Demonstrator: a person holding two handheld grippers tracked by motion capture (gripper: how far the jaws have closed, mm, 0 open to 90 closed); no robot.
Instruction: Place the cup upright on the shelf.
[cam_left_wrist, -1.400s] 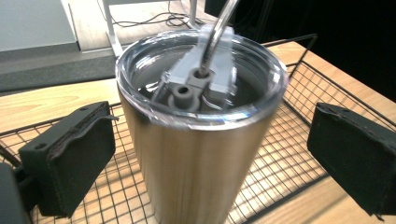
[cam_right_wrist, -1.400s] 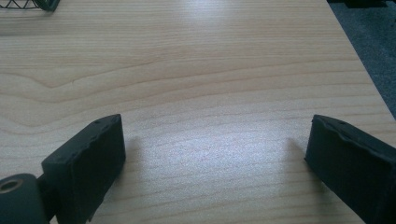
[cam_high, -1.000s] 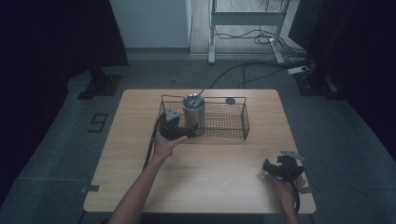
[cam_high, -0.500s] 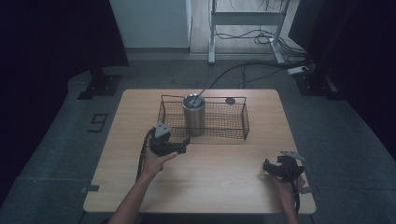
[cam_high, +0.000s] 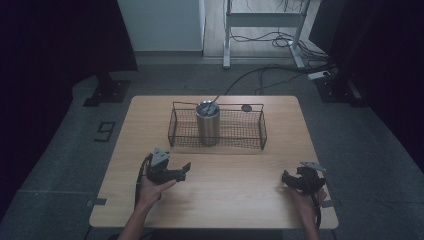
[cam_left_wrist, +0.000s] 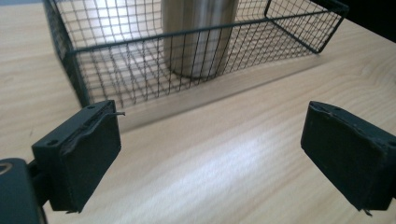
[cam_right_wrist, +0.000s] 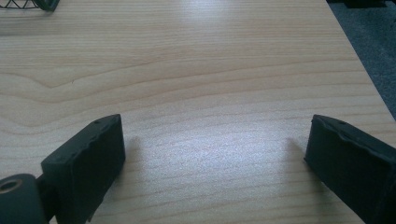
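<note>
Left hand-held gripper (cam_high: 186, 170) empty, tumbler (cam_high: 208, 123) upright in basket (cam_high: 262, 131)

Wooden table (cam_high: 240, 200) under wire basket (cam_high: 250, 131)

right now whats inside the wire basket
A steel tumbler stands upright inside the wire basket, left of its middle, with something thin sticking out of its top. The rest of the basket floor looks bare. The tumbler's contents can't be seen.
</note>
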